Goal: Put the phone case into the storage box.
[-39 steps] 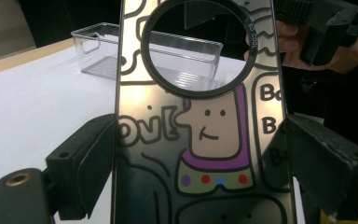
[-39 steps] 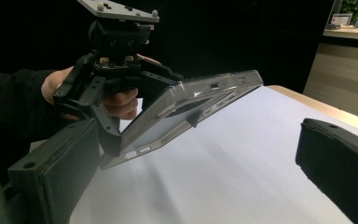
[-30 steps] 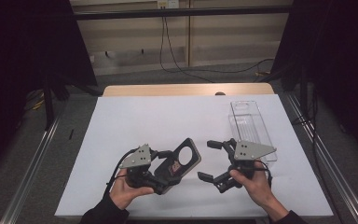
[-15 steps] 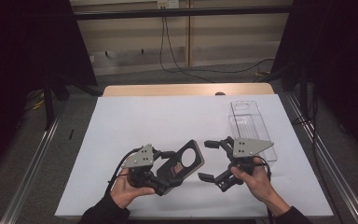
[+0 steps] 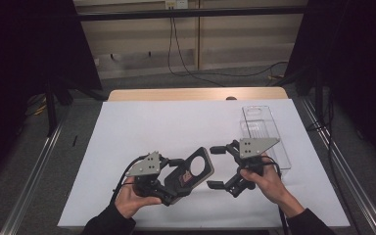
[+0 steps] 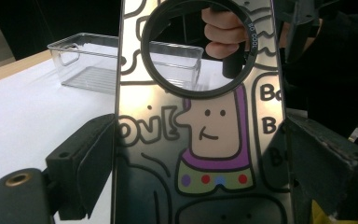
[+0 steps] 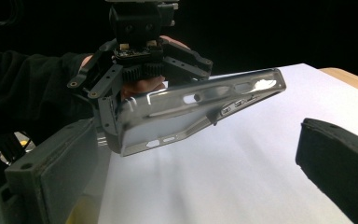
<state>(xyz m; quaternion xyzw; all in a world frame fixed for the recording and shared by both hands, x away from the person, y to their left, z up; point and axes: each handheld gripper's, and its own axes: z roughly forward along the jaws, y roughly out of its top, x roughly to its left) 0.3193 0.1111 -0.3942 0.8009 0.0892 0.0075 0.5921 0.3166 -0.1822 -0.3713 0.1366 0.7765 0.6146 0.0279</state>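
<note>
The left gripper (image 5: 188, 174), in the lower centre of the high view, pinches a phone case (image 5: 192, 172) between its two jaws; in the left gripper view the pads press on both long edges of the case (image 6: 200, 140). The right gripper (image 5: 216, 166), just to the right of it in the high view, has its jaws spread wide, one jaw higher in the frame and one lower, and nothing is between them. In the right gripper view its own jaws stand far apart at the lower left and lower right of the frame.

The largest thing is the white tabletop (image 5: 156, 127), which takes the middle of the high view. On its right part stands a clear plastic bin (image 5: 264, 132), long and narrow, above the right hand (image 5: 269, 181) in the frame. The left hand (image 5: 134, 198) is at the bottom, left of centre.

The phone case is held above the tabletop, tilted, with its round ring (image 5: 200, 164) toward the right gripper. In the left gripper view the case shows a cartoon face, purple collar and coloured dots, and the ring (image 6: 198, 49) is in the upper centre.
</note>
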